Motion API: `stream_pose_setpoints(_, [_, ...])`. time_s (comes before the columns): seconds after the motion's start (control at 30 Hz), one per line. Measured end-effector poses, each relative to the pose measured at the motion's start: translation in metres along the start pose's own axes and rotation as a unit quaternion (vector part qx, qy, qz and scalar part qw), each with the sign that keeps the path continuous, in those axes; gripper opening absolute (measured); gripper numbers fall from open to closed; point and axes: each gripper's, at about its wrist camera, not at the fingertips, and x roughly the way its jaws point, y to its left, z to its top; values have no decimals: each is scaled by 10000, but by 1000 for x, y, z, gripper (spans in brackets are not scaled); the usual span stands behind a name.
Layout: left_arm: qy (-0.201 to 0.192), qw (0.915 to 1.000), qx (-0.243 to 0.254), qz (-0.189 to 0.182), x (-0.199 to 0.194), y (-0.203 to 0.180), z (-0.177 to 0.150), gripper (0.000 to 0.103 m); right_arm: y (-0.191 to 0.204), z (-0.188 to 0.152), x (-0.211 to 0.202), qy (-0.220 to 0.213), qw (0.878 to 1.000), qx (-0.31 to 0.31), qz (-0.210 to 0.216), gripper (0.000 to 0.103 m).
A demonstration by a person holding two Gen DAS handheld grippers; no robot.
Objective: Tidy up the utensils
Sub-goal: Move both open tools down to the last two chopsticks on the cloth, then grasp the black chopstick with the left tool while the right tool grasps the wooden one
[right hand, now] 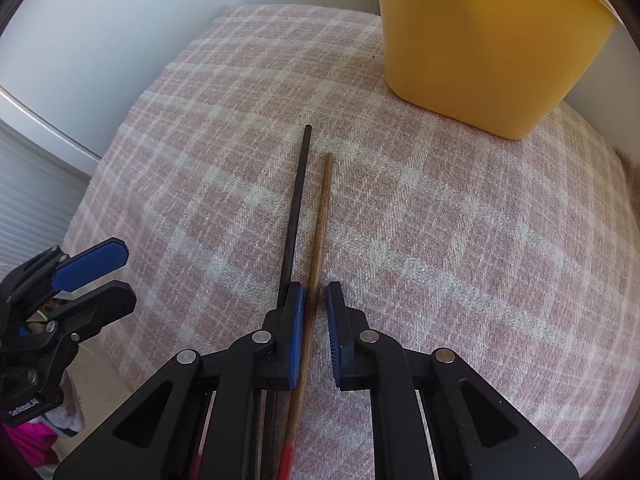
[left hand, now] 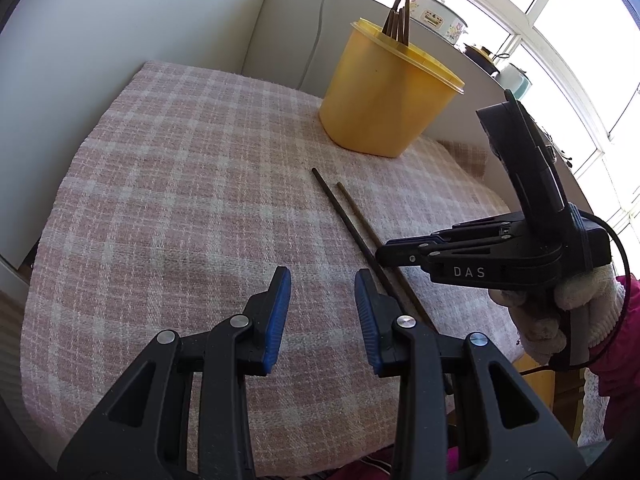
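Two chopsticks lie loose on the tabletop: one black chopstick (right hand: 297, 200), one brown chopstick (right hand: 322, 216). One yellow tub (left hand: 384, 92) stands behind, with a bunch of dark chopsticks (left hand: 398, 24) inside, too clustered to count.
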Motion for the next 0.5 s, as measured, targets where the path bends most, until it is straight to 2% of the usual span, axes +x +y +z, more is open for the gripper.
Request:
stream_pose_setpoints(0.23, [632, 9968, 468, -107, 36, -34, 13, 33, -34, -11, -11, -55, 9987, 508, 7, 5])
stream_pose_setpoints(0.33, [977, 9940, 469, -168, 56, -45, 21, 33, -50, -20, -16, -72, 9974, 715, 2, 5])
stream_pose_setpoints(0.5, [1309, 9887, 714, 179, 82, -59, 35, 33, -68, -31, -26, -147, 9956, 926, 21, 5])
